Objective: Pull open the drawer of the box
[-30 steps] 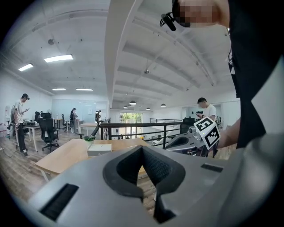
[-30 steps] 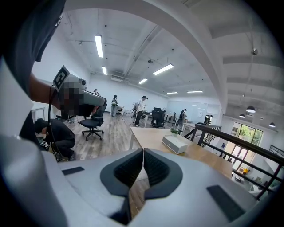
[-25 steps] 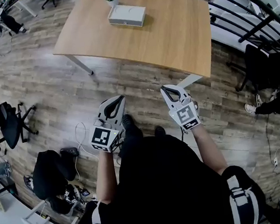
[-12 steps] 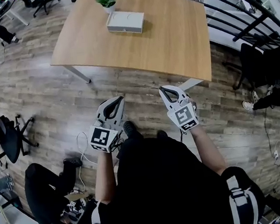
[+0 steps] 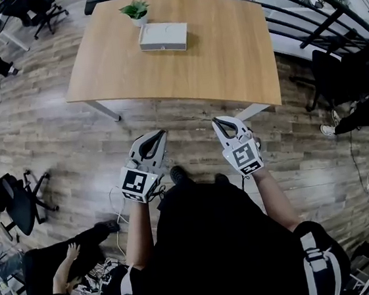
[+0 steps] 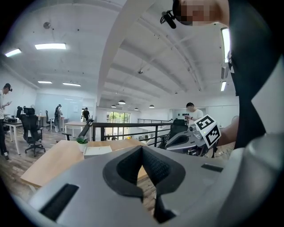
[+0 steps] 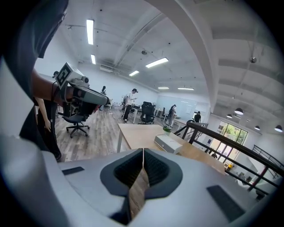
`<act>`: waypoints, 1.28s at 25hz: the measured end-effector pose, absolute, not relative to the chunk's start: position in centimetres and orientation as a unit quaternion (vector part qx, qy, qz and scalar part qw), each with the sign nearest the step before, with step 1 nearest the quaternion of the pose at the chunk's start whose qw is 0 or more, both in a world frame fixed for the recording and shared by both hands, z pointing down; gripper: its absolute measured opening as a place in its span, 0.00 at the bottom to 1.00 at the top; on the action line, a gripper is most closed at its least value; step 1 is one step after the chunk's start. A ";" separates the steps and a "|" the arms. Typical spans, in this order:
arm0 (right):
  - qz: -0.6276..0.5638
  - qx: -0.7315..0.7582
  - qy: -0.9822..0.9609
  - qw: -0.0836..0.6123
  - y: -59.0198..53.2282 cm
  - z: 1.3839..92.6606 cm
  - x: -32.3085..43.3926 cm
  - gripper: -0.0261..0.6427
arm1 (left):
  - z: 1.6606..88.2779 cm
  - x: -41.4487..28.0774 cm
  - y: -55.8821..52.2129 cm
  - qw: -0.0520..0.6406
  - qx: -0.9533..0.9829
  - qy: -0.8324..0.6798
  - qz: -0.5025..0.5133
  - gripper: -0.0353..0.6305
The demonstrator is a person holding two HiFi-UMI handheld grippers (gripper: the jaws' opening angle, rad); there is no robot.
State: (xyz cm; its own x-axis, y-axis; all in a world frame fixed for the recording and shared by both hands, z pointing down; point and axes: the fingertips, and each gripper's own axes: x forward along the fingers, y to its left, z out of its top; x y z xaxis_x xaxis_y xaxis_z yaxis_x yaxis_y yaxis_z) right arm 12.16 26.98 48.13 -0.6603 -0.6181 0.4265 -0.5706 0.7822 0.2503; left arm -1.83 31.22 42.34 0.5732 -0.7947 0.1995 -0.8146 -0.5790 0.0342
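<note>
Left hand-held gripper (image 5: 161, 134) was clenched, its jaws together with nothing between them, held over the wooden floor (image 5: 49, 126) short of the tabletop (image 5: 227, 53). A small potted plant (image 5: 134, 10) stood at the tabletop's far edge, with the white box (image 5: 163, 37) just beside it, well apart from both grippers. Right hand-held gripper (image 5: 216, 121) was likewise clenched and empty, alongside the left and pointing toward the tabletop.

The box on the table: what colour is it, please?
The box is white, clearest in the head view.
</note>
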 end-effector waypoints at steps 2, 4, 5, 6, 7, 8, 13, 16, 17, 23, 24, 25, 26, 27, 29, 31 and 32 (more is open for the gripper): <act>-0.046 0.333 -0.907 0.255 26.7 48.2 11.8 0.08 | 42.4 -2.2 30.8 0.061 0.889 -0.446 0.082 0.09; -0.040 0.341 -0.904 0.257 26.5 48.4 11.3 0.08 | 42.4 -2.9 30.5 0.062 0.893 -0.438 0.084 0.09; -0.038 0.344 -0.902 0.256 26.4 48.4 10.9 0.08 | 42.5 -3.3 30.3 0.062 0.895 -0.435 0.085 0.09; -0.037 0.347 -0.902 0.256 26.3 48.4 10.5 0.08 | 42.5 -3.8 30.2 0.061 0.896 -0.433 0.085 0.09; -0.036 0.350 -0.901 0.255 26.1 48.4 10.0 0.08 | 42.5 -4.3 30.1 0.061 0.896 -0.431 0.085 0.09; -0.036 0.352 -0.900 0.254 26.0 48.3 9.5 0.08 | 42.5 -4.8 29.9 0.061 0.896 -0.431 0.084 0.09; -0.039 0.351 -0.901 0.252 25.5 48.1 6.8 0.08 | 42.4 -7.3 29.7 0.061 0.895 -0.435 0.081 0.09; -0.041 0.349 -0.902 0.252 25.3 48.2 5.6 0.08 | 42.4 -8.7 30.0 0.061 0.892 -0.441 0.081 0.09; -0.041 0.348 -0.902 0.251 25.3 48.2 5.2 0.08 | 42.6 -9.2 30.1 0.063 0.890 -0.444 0.082 0.09; -0.039 0.333 -0.908 0.252 24.4 48.8 3.4 0.08 | 43.6 -11.9 30.3 0.076 0.876 -0.468 0.087 0.09; -0.038 0.330 -0.909 0.251 24.1 48.9 3.2 0.08 | 43.6 -12.1 30.3 0.077 0.874 -0.471 0.088 0.09; -0.037 0.328 -0.910 0.251 23.9 49.0 3.0 0.08 | 43.7 -12.3 30.2 0.079 0.872 -0.475 0.089 0.09; -0.037 0.325 -0.911 0.250 23.5 49.1 2.8 0.08 | 43.7 -12.5 30.1 0.080 0.869 -0.479 0.089 0.09; -0.039 0.323 -0.913 0.248 23.1 49.1 2.6 0.08 | 43.8 -12.7 29.9 0.081 0.867 -0.483 0.090 0.09; -0.042 0.315 -0.916 0.245 22.0 48.9 2.1 0.08 | 43.8 -12.9 29.2 0.081 0.862 -0.491 0.093 0.09; -0.045 0.307 -0.920 0.241 20.8 48.7 2.0 0.08 | 43.6 -12.7 28.3 0.081 0.859 -0.498 0.093 0.09; -0.045 0.304 -0.921 0.238 20.1 48.6 2.1 0.08 | 43.6 -12.5 27.7 0.081 0.857 -0.500 0.094 0.09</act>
State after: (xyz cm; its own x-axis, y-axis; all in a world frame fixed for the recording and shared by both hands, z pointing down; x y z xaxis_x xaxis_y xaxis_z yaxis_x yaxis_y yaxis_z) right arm 2.07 20.10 48.61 -0.7017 -0.5820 0.4109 -0.5387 0.8109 0.2285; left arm -12.50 27.73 43.56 0.4817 -0.8423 0.2420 -0.8727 -0.4862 0.0447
